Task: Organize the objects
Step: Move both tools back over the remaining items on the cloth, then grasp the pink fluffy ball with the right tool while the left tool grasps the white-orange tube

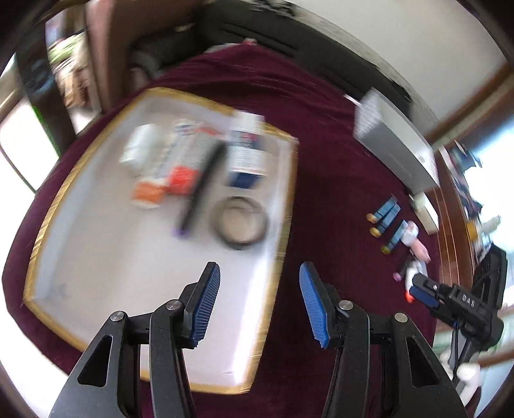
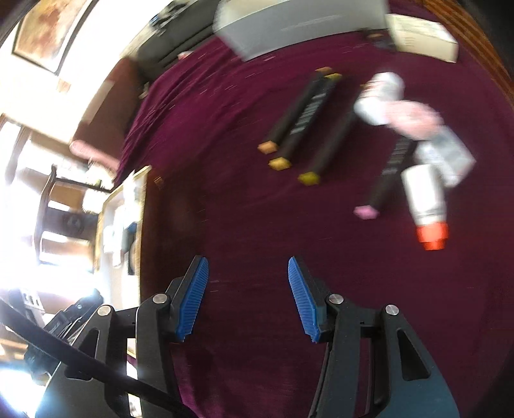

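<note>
A white tray with a gold rim (image 1: 61,205) lies on the maroon cloth and holds blurred boxes (image 1: 180,160), a black pen (image 1: 202,189), a dark ring (image 1: 239,222) and a white bottle (image 1: 141,148). My left gripper (image 1: 260,267) hangs open over the tray's near right edge, nothing between its pads. To the right lie dark markers with yellow caps (image 2: 305,109), a pink-capped marker (image 2: 385,173), a white tube with an orange cap (image 2: 424,199) and a white bottle (image 2: 382,96). My right gripper (image 2: 246,260) is open over bare cloth, short of the markers, and holds nothing.
A grey box (image 2: 289,25) and a white box (image 2: 420,35) sit at the cloth's far side. The table's wooden edge (image 1: 449,225) runs along the right. The tray's rim (image 2: 141,180) shows at the left of the right wrist view. Both views are motion-blurred.
</note>
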